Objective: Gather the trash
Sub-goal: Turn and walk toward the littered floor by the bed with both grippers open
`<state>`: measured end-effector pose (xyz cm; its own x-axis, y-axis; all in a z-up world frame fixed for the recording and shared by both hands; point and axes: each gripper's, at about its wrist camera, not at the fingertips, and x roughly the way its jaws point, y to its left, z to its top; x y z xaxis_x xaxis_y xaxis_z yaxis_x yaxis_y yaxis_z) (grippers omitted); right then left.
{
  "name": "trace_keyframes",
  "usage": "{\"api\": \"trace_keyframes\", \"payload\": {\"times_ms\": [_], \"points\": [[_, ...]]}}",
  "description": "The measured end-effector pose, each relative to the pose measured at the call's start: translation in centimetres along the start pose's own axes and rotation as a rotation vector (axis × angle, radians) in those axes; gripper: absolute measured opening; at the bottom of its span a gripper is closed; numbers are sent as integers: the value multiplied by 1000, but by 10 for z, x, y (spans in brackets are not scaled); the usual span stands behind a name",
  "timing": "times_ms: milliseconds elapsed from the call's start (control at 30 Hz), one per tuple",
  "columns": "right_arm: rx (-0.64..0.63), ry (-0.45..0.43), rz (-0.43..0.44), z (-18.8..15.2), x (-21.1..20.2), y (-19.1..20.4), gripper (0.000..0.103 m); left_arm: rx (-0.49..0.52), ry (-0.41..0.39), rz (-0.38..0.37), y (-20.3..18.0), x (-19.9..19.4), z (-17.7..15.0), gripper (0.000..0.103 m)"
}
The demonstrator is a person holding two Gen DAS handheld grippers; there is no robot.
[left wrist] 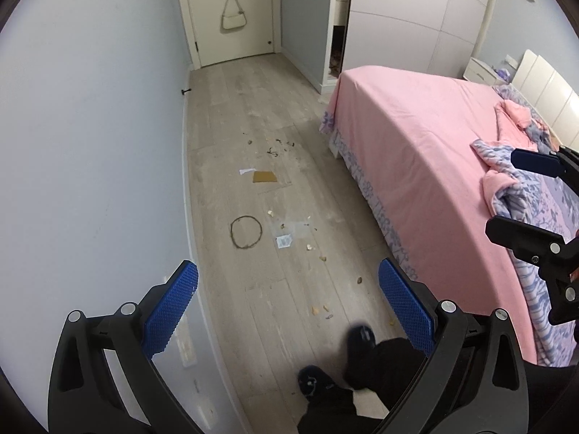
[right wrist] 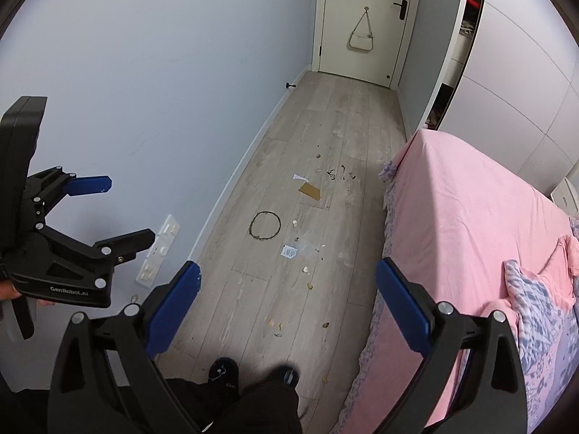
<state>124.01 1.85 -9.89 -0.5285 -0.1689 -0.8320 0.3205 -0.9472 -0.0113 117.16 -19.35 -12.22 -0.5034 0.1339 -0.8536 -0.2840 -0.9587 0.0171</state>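
Trash lies scattered on the pale wood floor (left wrist: pixel 231 115) between wall and bed. A brown cardboard piece (left wrist: pixel 265 177) (right wrist: pixel 310 191) sits beside a white paper scrap (left wrist: pixel 246 171) (right wrist: pixel 300 177). Nearer me lie a dark wire ring (left wrist: pixel 246 232) (right wrist: pixel 265 226), a small printed label (left wrist: pixel 284 241) (right wrist: pixel 289 251), a clear wrapper (left wrist: pixel 298 229) and several crumbs (left wrist: pixel 315 311) (right wrist: pixel 307 269). Dark bits (left wrist: pixel 280 144) (right wrist: pixel 340 173) lie farther off. My left gripper (left wrist: pixel 287 298) (right wrist: pixel 115 209) is open and empty, high above the floor. My right gripper (right wrist: pixel 287 298) (left wrist: pixel 506 191) is open and empty too.
A bed with a pink sheet (left wrist: pixel 416 137) (right wrist: pixel 463 209) and a bunched floral quilt (left wrist: pixel 517 181) fills the right side. A blue-grey wall (left wrist: pixel 90 126) with sockets (right wrist: pixel 159 249) runs along the left. A closed door (left wrist: pixel 231 11) with a hanging bag (right wrist: pixel 361 38) ends the corridor. The person's slippered feet (left wrist: pixel 336 361) (right wrist: pixel 253 376) stand below.
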Motion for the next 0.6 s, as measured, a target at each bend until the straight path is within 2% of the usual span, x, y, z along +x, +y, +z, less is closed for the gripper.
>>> {"api": "trace_keyframes", "payload": {"times_ms": [200, 333, 433, 600], "points": [[-24, 22, 27, 38, 57, -25, 94, -16, -11, 29, 20, 48, 43, 97], [-28, 49, 67, 64, 96, -45, 94, -22, 48, 46, 32, 91, 72, 97], [-42, 61, 101, 82, 129, -56, 94, -25, 62, 34, 37, 118, 90, 97], [-74, 97, 120, 102, 187, -58, 94, -37, 107, 22, 50, 165, 105, 97]]}}
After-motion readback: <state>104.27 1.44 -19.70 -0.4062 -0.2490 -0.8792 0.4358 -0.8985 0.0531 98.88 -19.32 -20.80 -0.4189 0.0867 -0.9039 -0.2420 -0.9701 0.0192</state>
